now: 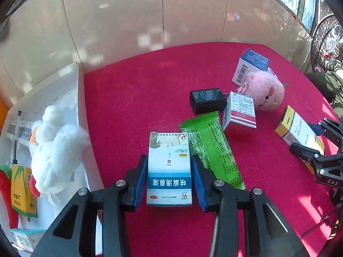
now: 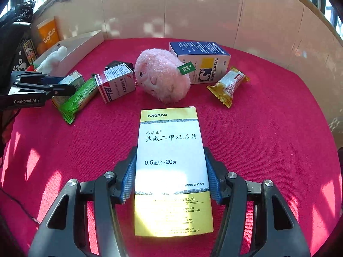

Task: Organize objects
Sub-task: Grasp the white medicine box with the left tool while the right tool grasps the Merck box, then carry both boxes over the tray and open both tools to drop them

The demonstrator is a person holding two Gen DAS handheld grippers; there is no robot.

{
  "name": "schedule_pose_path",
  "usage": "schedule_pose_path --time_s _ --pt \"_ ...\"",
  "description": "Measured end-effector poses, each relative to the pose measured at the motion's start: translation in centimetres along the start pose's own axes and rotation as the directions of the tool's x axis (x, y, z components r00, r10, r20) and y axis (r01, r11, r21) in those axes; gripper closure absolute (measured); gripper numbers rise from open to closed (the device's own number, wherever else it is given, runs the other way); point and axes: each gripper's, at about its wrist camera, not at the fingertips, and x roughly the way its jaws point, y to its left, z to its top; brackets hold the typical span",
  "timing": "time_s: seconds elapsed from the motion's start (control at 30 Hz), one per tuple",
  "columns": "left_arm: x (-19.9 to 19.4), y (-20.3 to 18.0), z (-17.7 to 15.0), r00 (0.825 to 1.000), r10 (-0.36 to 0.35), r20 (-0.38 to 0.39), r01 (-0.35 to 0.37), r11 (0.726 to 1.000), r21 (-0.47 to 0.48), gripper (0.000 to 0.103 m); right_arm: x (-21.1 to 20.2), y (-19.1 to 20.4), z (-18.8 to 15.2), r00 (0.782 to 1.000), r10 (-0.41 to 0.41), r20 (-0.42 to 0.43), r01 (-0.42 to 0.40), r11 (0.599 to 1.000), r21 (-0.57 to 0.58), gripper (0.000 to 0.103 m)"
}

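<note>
In the left wrist view my left gripper (image 1: 169,160) is shut on a blue-and-white medicine box (image 1: 169,150) that lies on the red tablecloth (image 1: 139,98); both blue pads press its long sides. In the right wrist view my right gripper (image 2: 170,150) is shut on a yellow-and-white medicine box (image 2: 171,145), pads against its two sides. That yellow box (image 1: 298,128) also shows at the right edge of the left wrist view. A green snack wrapper (image 1: 212,150) lies just right of the blue-and-white box.
A black charger (image 1: 206,99), a red-and-white box (image 1: 240,111), a pink plush (image 2: 163,79), a blue-topped box (image 2: 201,62) and a yellow snack (image 2: 229,85) lie at the cloth's far side. A white carton (image 1: 80,98) on the left holds a white plush (image 1: 55,150) and a yellow packet (image 1: 21,188). Cardboard walls stand behind.
</note>
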Motion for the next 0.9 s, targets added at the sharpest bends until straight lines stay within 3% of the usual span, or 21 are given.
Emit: schedule_pose_path --time_s 0.1,0.13,0.23,0.47,0.57,0.9 --pt "0.0 -0.7 -0.6 0.999 0.044 0.015 -0.044 0.998 0.042 0.063 0.0 -0.2 0.0 1.0 0.001 0.001 -0.001 1.0 0.01 0.046" --pt "-0.1 -0.7 -0.8 0.999 0.038 0.022 -0.039 0.998 0.043 0.067 0.0 -0.1 0.1 1.0 -0.001 0.001 0.001 1.0 0.008 0.046" --pt "-0.6 -1.0 -1.3 0.999 0.011 0.045 -0.013 0.999 0.038 0.067 -0.3 -0.3 0.1 1.0 -0.007 0.009 0.007 1.0 0.02 0.046" --pt "-5.0 -2.1 -2.5 0.986 0.042 0.164 -0.049 0.998 0.039 0.067 -3.9 0.3 -1.4 0.991 -0.04 0.128 0.024 0.992 0.124 0.047" --pt "-6.9 -1.9 -2.4 0.977 0.047 0.209 -0.052 0.998 0.018 0.067 -5.5 2.1 -1.4 0.985 -0.043 0.167 0.024 0.994 0.11 0.046" --pt "-10.6 -0.2 -3.7 0.949 0.104 0.298 -0.093 0.994 -0.051 0.067 -11.0 7.9 1.7 0.935 -0.014 0.353 -0.02 0.995 0.093 0.046"
